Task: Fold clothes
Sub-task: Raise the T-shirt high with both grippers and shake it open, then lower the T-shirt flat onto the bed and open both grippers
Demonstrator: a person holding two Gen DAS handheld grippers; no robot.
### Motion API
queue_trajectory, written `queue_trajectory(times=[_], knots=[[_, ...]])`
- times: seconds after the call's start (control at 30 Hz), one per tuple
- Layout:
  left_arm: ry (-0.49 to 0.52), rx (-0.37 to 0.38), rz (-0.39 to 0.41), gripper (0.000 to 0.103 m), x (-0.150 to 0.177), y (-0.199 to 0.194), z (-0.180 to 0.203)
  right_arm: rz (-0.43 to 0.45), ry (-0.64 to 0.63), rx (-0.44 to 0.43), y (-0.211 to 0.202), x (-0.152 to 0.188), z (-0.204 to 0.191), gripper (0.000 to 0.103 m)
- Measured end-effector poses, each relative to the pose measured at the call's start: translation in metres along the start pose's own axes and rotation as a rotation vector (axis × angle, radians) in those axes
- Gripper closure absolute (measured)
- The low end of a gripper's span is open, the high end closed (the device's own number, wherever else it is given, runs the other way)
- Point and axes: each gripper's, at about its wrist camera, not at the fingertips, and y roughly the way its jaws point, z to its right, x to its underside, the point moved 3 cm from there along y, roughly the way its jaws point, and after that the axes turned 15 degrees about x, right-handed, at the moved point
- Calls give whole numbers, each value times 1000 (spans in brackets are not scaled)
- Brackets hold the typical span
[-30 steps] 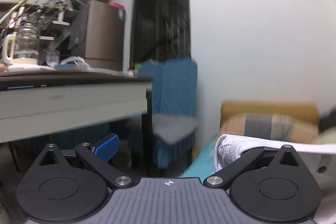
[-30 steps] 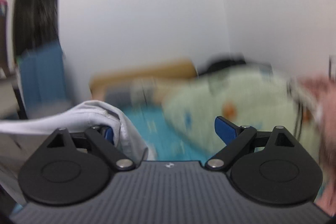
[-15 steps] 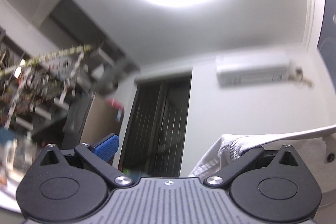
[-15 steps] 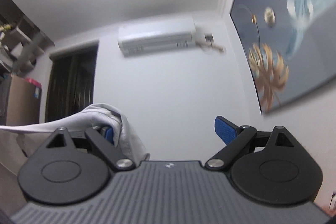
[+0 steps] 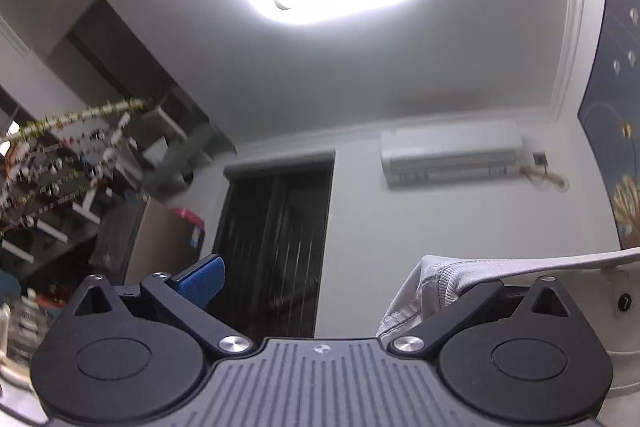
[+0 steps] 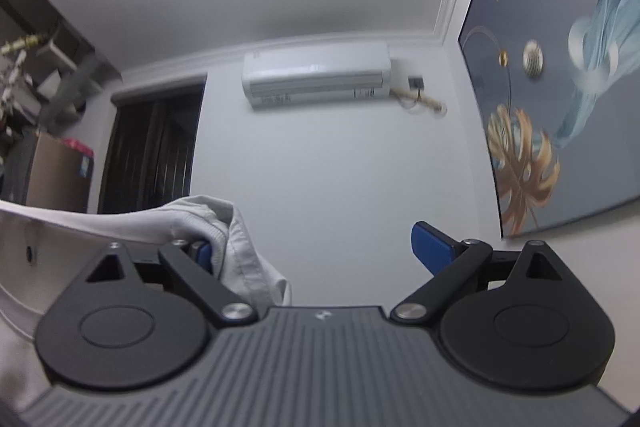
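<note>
Both grippers point up toward the ceiling, jaws spread wide, the white garment [image 5: 436, 285] draped over the left gripper's [image 5: 332, 281] right finger and the right gripper's [image 6: 316, 247] left finger, so keep them level and the stretched edge taut.

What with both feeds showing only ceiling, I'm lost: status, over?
Left gripper open, right gripper open. White garment hooked over one finger of each, not clamped. Nothing in the way in view.

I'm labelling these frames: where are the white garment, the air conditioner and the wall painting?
white garment [image 6: 240, 255]: right wrist view, bunched hem.
air conditioner [image 6: 316, 75]: right wrist view, front panel.
wall painting [image 6: 560, 99]: right wrist view, blue canvas.
</note>
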Motion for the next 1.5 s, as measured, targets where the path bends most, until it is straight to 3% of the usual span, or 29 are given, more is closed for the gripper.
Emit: queue_trajectory(times=[0.17,0.27,0.4,0.63,0.77,0.97,1.1,1.13,1.27,1.4,1.5], knots=[[19,8,-141,0,139,34,-10,-154,-30,7,46,87,-11,8],[-15,24,-238,0,231,66,-18,-233,-61,21,84,160,-23,8],[-13,-1,-362,0,361,157,-35,-358,-91,64,170,270,-55,8],[40,-74,-519,0,596,321,-42,-387,-163,121,334,464,-124,8],[48,-49,-728,0,725,365,-43,-565,-213,123,390,583,-143,8],[54,-35,-1051,0,869,379,-53,-853,-342,25,423,707,-152,8],[1,24,-1334,0,921,392,-63,-1024,-386,-118,434,723,-169,8],[-17,47,-1370,0,923,394,-66,-1064,-395,-155,437,727,-173,8],[-152,117,-1382,0,909,394,-75,-1101,-337,-237,423,706,-187,8],[-216,99,-1317,0,869,386,-84,-1061,-270,-214,397,667,-191,8],[-252,108,-1255,0,827,353,-88,-1011,-220,-197,367,633,-184,8]])
